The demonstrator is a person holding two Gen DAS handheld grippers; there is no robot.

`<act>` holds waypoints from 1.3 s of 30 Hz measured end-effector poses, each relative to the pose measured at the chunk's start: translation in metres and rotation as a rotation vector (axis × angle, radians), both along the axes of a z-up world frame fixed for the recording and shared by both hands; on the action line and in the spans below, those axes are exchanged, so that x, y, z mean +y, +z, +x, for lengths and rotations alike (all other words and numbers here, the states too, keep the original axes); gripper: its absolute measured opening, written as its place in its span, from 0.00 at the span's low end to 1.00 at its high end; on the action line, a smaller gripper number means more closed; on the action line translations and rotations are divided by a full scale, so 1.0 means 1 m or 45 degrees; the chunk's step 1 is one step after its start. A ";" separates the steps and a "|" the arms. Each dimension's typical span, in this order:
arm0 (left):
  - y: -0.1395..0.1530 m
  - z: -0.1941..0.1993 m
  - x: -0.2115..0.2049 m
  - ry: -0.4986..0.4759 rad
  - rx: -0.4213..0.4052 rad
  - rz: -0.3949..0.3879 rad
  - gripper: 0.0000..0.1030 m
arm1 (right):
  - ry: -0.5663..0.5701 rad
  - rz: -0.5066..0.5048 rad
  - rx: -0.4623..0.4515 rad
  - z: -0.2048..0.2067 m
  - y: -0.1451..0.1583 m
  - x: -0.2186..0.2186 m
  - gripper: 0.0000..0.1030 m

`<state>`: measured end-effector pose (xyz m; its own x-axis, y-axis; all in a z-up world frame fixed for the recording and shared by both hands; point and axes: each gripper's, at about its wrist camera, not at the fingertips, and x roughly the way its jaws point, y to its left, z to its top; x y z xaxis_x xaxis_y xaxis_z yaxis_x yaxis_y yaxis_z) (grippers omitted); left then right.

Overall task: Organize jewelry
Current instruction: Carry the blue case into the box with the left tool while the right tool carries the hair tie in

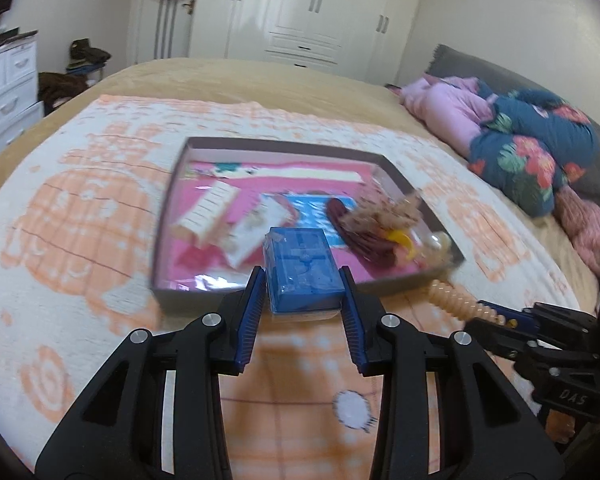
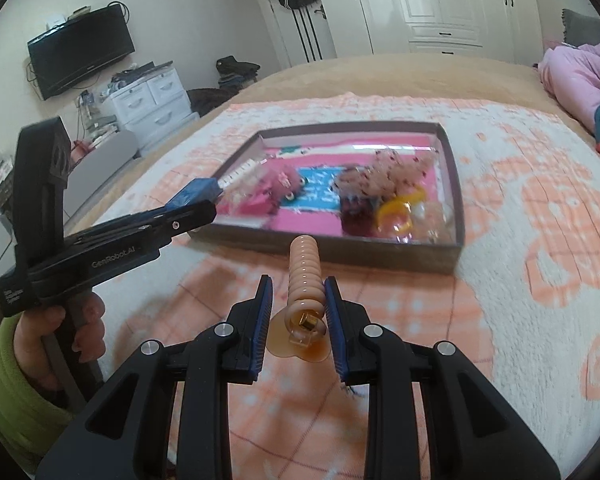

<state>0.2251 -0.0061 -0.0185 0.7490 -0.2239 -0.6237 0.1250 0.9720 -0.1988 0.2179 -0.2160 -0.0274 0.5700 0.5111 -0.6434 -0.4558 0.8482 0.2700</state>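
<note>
The blue box is looking like glossy plastic; the peach ribbed piece is gleaming smooth; beneath both, the blanket is showing fuzzy matt cloth; on it, the tray is looking like matt card.

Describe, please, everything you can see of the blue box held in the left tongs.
The blue box is a small rectangular case, glossy like plastic wrap or clear film, with a bow or ribbon pattern faintly showing on its lid and a paler base edge. The left tongs clamp its two long sides between ridged blue pads. It appears lifted off the peach-and-white blanket, tilted slightly, in front of the near wall of the shallow tray. From the right wrist view only its end shows.
</note>
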 end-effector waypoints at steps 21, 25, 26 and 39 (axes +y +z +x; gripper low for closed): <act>-0.003 0.042 0.015 0.073 -0.004 -0.019 0.28 | -0.139 -0.033 -0.070 0.078 0.022 -0.009 0.25; -0.008 0.051 0.006 0.050 0.001 0.000 0.28 | -0.169 -0.054 -0.066 0.093 0.017 -0.011 0.25; -0.009 0.053 0.004 0.049 0.004 0.009 0.28 | -0.175 -0.061 -0.067 0.097 0.016 -0.011 0.25; -0.030 0.068 -0.035 -0.078 0.039 0.089 0.28 | -0.179 -0.107 0.001 0.126 -0.010 -0.010 0.25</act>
<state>0.2936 -0.0410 -0.0484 0.7156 -0.2240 -0.6616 0.1797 0.9744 -0.1355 0.3438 -0.2257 -0.0370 0.6315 0.3708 -0.6810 -0.3307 0.9232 0.1960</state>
